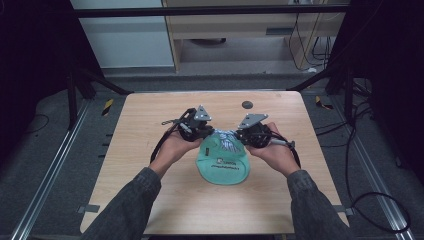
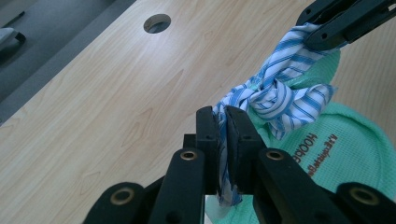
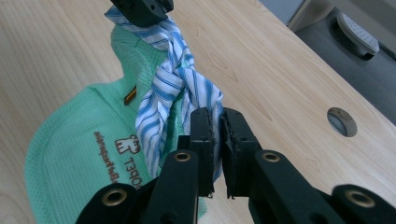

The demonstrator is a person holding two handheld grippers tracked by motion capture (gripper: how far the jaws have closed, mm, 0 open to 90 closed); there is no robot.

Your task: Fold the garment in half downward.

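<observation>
A pale wood-grain table (image 1: 150, 200) stands on grey floor in a dim room. Just past its centre lies a mint-green waffle-weave cloth bag with brown lettering (image 1: 223, 167), and a blue-and-white striped fabric tie (image 2: 275, 95) is knotted at its 12 o'clock end. The left gripper (image 2: 223, 140), at the bag's 10 o'clock, has its jaws clamped on one strip of the tie; the right gripper (image 3: 215, 149), at 2 o'clock, pinches the other. A round hole (image 1: 247, 104) sits toward the table's 1 o'clock
</observation>
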